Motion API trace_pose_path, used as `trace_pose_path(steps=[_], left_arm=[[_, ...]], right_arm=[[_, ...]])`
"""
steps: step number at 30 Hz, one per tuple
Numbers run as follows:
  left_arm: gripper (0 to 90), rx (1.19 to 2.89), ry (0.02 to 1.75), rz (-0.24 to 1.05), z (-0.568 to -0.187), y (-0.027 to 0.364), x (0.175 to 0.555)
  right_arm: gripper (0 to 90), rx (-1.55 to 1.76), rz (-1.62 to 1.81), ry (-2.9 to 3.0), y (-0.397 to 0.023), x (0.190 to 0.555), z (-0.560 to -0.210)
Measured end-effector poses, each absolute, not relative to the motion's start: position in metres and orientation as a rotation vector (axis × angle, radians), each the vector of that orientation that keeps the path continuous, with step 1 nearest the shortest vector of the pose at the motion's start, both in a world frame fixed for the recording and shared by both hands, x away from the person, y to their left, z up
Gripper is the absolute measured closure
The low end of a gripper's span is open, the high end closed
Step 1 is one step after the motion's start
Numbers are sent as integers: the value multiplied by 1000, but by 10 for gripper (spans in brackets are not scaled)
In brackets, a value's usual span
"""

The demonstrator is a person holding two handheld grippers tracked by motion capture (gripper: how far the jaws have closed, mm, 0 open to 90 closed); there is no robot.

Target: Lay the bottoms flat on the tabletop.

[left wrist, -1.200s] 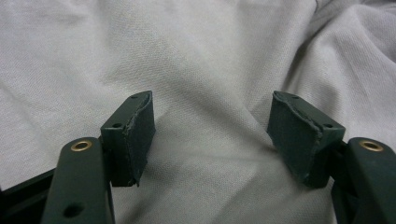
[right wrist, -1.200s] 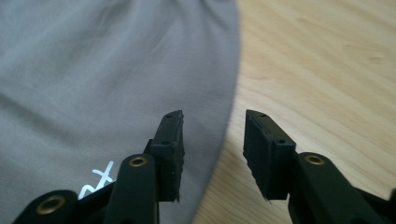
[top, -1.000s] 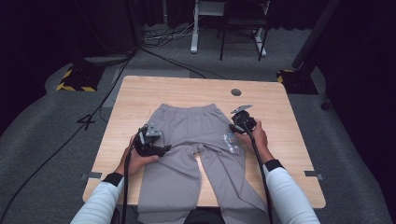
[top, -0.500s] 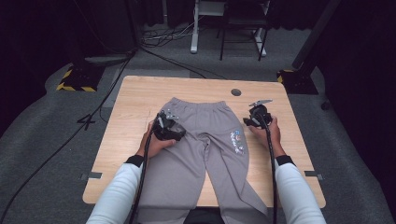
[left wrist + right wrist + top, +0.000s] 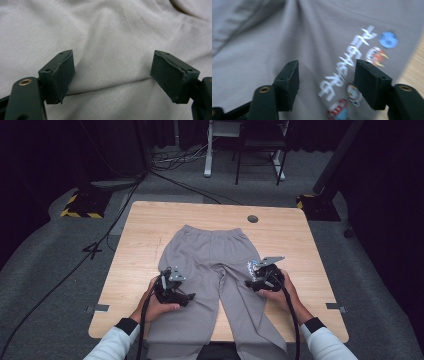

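Grey sweatpants (image 5: 210,252) lie flat on the wooden table (image 5: 145,225), waistband at the far side, legs running off the near edge. My left gripper (image 5: 189,297) rests over the left leg, and its jaws have just been opening; in the left gripper view (image 5: 112,75) they stand wide apart above a soft fold of grey cloth (image 5: 110,42), pressing on nothing. My right gripper (image 5: 249,283) is over the right leg beside a colourful print (image 5: 251,266). Its jaws have also just been opening and stand apart (image 5: 327,80) above that print (image 5: 352,65).
A round cable hole (image 5: 252,218) sits near the table's far edge. Bare wood lies left and right of the pants. Beyond the table are desk legs (image 5: 207,167), floor cables (image 5: 125,210) and a yellow-black striped block (image 5: 75,207).
Both hands went out toward the waistband half a second ago and have come back down the legs toward the near edge. The pants lie flatter, and both pairs of jaws stand wider.
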State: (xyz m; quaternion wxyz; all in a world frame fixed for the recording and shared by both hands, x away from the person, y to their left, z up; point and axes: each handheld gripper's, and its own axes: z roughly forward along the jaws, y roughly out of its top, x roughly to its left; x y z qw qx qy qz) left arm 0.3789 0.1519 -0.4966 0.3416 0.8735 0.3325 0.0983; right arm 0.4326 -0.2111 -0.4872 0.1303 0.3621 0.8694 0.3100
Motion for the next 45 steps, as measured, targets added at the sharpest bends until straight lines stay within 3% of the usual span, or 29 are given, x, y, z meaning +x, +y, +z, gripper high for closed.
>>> trace_pose_path(steps=[6,8,13,20,25,29,33,38,45], left_arm=[[181,2235,881,327,-502,147,396],[178,2233,884,326,-502,142,408],[178,2234,880,325,-502,124,447],[179,2222,912,344,-501,97,516],[177,2217,961,364,-500,81,537],[201,2269,1001,356,-494,76,527],[249,2337,863,402,-490,77,493],[249,2331,743,342,-494,83,444],[258,2281,709,287,-500,100,395]], right_arm=[[438,1165,882,2437,-234,456,-487],[490,1191,878,2409,-239,467,-487],[507,1254,804,2312,-255,496,-486],[496,1348,682,2190,-278,534,-484],[435,1325,579,2140,-269,543,-483],[373,1289,677,2184,-259,527,-477],[351,1199,811,2277,-245,497,-477],[333,1043,890,2432,-223,457,-484],[317,956,950,2547,-213,420,-490]])
